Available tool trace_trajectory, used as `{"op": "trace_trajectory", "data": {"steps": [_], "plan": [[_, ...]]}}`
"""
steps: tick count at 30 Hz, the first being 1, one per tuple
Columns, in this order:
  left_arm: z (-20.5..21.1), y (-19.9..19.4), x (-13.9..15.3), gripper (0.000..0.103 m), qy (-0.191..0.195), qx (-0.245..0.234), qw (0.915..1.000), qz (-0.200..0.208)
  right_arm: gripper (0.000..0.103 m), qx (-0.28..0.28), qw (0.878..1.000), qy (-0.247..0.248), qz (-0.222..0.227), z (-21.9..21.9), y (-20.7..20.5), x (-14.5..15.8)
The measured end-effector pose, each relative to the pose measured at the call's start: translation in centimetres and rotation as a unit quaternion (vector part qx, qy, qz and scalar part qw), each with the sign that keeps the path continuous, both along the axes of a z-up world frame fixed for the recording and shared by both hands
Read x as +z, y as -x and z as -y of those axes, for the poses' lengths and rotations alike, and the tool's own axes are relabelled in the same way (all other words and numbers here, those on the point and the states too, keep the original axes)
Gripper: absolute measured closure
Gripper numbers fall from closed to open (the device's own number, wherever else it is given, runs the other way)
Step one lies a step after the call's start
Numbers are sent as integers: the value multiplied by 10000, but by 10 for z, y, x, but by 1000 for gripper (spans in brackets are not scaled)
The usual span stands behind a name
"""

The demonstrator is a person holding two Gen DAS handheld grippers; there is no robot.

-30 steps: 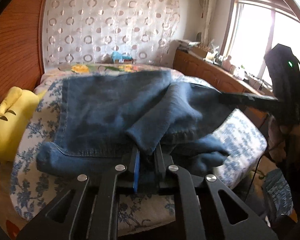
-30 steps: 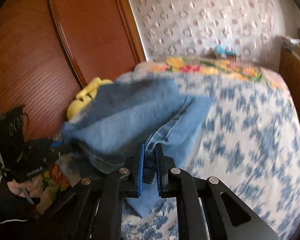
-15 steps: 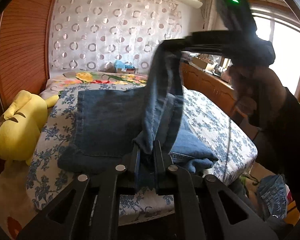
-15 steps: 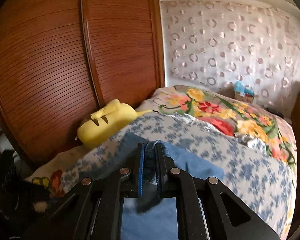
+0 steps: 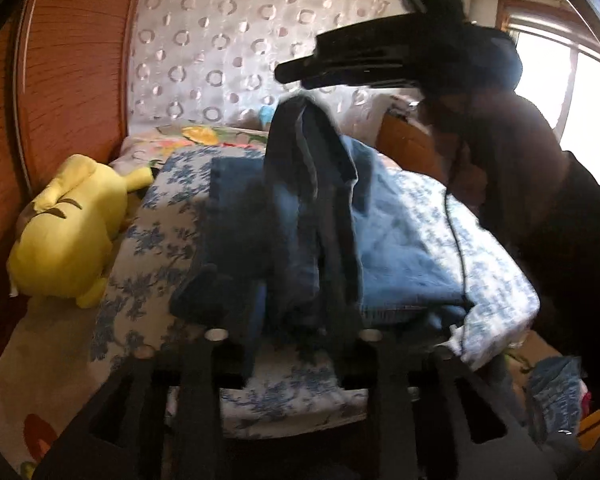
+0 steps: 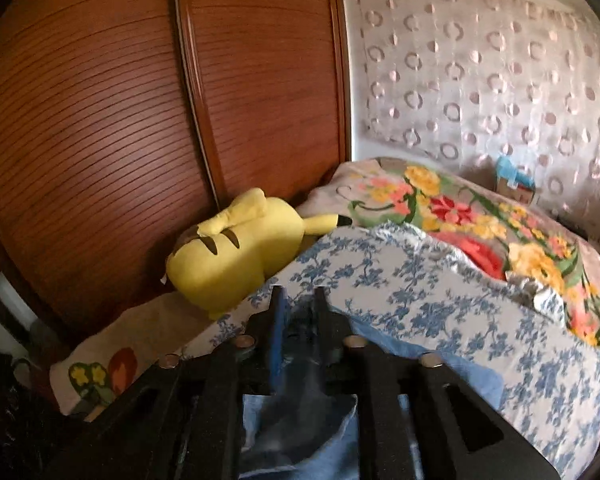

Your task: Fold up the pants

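**Denim dropping as both sets of fingers let go**

While the pants (image 5: 300, 216) are still in mid-fall, they show how they behave: thick blue denim, soft enough to drape and buckle, heavy enough to sag straight down in a long ridge over the bed (image 5: 156, 232). Most of the garment lies on the blue-flowered sheet, to the right of the yellow plush toy (image 5: 64, 232) in the left wrist view; one leg section stands up from that heap, its top just under the right gripper (image 5: 296, 74), which hangs above it.

Both pairs of fingers have just been opening. The left gripper (image 5: 296, 328) stands at a narrow gap with the near edge of the denim between its fingers; blur hides whether the pads press on it. In the right wrist view the right gripper (image 6: 298, 312) also shows a narrow gap with dark cloth in it, while in the left wrist view the cloth appears to hang just clear of the fingertips, so I judge it released or nearly so.

For a fresh hold, I would judge the hems and waistband best: stitched, doubled edges give the pads something firm. A pinch in the middle of a leg would likely just bunch up. Denim is not slippery or fragile, but its weight will pull a shallow pinch loose.
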State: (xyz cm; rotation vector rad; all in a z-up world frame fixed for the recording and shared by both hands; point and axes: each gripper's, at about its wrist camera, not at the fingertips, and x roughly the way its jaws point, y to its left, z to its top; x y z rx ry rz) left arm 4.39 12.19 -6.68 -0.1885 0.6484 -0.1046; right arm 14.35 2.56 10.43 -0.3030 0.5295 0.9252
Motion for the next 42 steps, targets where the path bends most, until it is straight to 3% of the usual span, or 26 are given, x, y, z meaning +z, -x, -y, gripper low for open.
{"op": "trace_trajectory", "data": {"steps": [1,9,18,23,31,37,42], "plan": [[-2,0,-2,62,28,-4,10000,-10,63,-75,10000,2,34,3,-1,1],[-5,-2,3,57,17,65,9999,89,62,-436,9985,156,295,65,18,6],[0,-10,14,57,-51,107,9996,243,62,-980,9937,528,152,136,38,-35],[-2,-18,22,57,-125,134,9993,327,62,-1184,9918,461,-150,143,25,-53],[-14,-56,21,57,-322,127,9993,143,60,-1262,9905,164,-528,139,-28,-72],[-31,-97,13,57,-204,46,9997,-129,56,-1193,9912,132,-557,130,-49,-77],[-34,-130,6,59,-384,-87,9986,-340,55,-1180,9914,226,-514,127,-71,-84]]}}
